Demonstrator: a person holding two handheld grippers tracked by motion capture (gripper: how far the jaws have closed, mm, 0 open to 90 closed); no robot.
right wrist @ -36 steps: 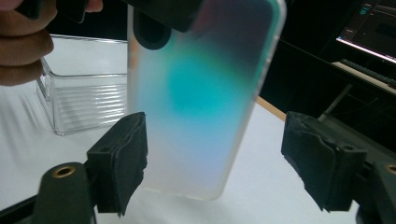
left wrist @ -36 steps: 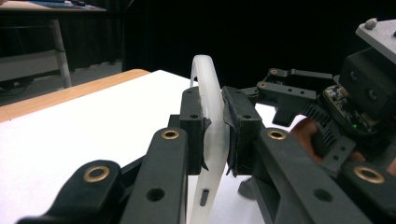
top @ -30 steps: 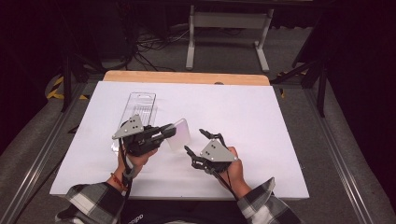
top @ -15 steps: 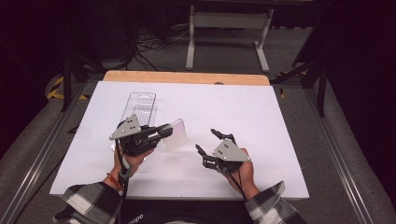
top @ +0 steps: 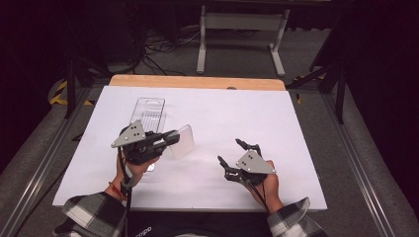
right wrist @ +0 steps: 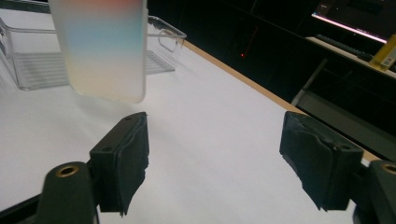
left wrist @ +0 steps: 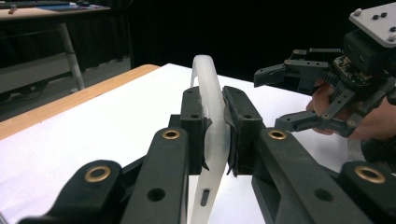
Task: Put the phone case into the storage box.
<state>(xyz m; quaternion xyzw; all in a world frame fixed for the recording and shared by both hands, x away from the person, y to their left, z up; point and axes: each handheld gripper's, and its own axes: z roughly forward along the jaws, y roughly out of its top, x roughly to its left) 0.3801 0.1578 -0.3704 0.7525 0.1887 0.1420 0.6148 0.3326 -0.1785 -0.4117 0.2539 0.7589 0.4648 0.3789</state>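
While raised off the white surface (top: 306,148), frosted phone case (top: 181,141) pinched edgewise in left gripper (top: 168,138) jaws, right gripper (top: 231,154) jaws spread, clear tray (top: 148,111) behind.

Left gripper (top: 170,139): black jaws, brass-ringed pivot holes, dark rubbery pads (left wrist: 235,122), grey three-cornered plate (top: 129,135) on top, black cable (top: 124,175) along forearm.
Right gripper (top: 230,153): same black linkage build, grey plate (top: 254,162) with dark screws, thick black pads (right wrist: 126,158), brass pivot ring, thin cable.
Sleeves (top: 94,216): black-and-white plaid, both arms.
Left wrist: red band (top: 114,188).
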